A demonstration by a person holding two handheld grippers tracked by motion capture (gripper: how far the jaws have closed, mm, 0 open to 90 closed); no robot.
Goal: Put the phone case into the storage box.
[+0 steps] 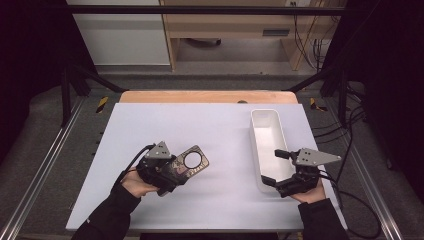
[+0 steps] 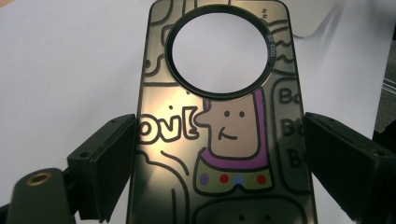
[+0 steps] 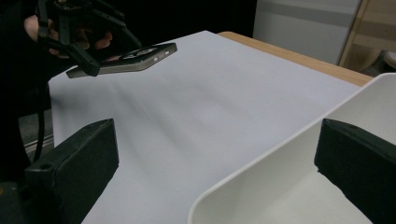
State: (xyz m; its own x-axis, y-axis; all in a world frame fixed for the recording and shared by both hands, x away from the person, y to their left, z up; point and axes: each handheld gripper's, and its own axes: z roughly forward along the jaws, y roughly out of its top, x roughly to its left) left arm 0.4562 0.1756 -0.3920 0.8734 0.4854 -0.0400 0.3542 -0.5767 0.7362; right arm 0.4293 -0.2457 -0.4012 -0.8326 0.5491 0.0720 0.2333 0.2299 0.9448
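A dark phone case (image 1: 190, 162) with cartoon drawings and a round camera hole is held just above the white table mat (image 1: 210, 125). My left gripper (image 1: 172, 174) is shut on its long edges. In the left gripper view the case (image 2: 224, 140) runs up between my jaws, one pressed on each side. In the right gripper view the case (image 3: 135, 58) hangs tilted off the mat at the far left. My right gripper (image 1: 276, 167) is open with nothing in it. It straddles the near left wall of a white tray (image 1: 265, 116), whose inside looks bare.
The long white tray (image 3: 280, 149) lies lengthwise on the mat's right side. The wooden table edge (image 1: 207, 97) shows behind the mat. Black frame bars (image 1: 75, 75) and cables (image 1: 345, 130) flank the table. Open mat lies between the two grippers.
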